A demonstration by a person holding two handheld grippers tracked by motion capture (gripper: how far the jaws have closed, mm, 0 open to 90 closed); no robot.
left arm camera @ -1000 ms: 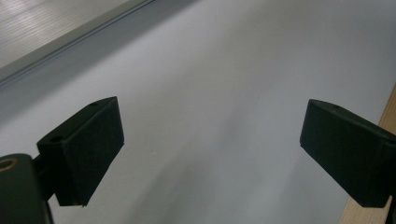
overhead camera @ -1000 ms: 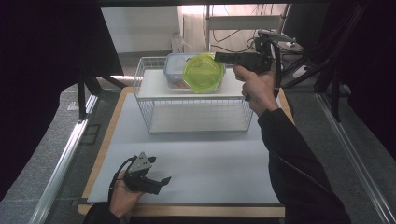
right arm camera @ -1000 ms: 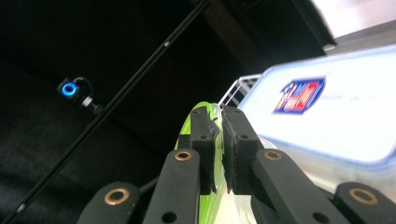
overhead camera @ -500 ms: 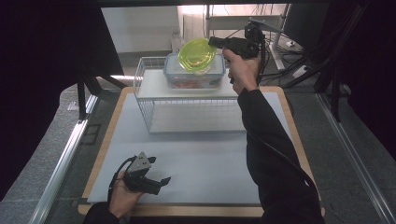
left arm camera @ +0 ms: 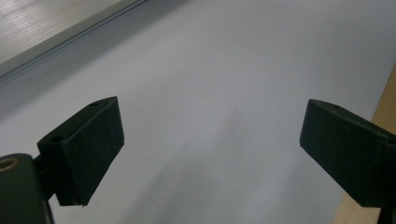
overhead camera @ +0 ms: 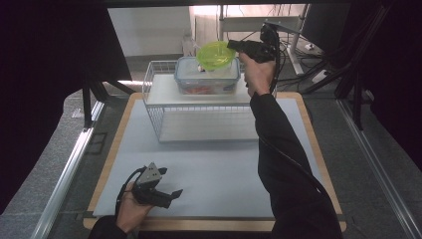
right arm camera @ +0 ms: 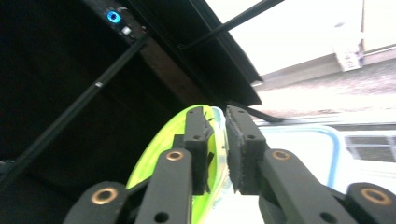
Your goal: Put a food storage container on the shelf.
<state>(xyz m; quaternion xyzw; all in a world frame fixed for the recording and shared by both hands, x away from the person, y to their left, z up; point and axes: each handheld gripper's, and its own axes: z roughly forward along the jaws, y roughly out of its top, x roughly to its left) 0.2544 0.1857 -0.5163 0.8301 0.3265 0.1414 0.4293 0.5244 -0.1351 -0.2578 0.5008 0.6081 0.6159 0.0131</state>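
Moved: green bowl (overhead camera: 215, 55), carried from beside the lidded food container (overhead camera: 207, 75) to above it.
Right gripper (right arm camera: 217, 140): jaws just easing apart, bowl rim between fingers (right arm camera: 196, 135).
Left gripper (overhead camera: 166, 194): wide open, empty.
Left: release bowl.

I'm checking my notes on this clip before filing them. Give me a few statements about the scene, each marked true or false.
1. The green bowl is between the fingers of the right gripper. True; the fingers have just been opening, with the bowl's rim between them.
2. The bowl is over the plastic container. True.
3. The container sits on the white mat in front of the wire rack. False: it sits on top of the wire rack.
4. The left gripper holds a lid. False: its fingers stand wide apart with nothing between them, low over the mat.
5. The container is empty. False: something red shows through its wall.
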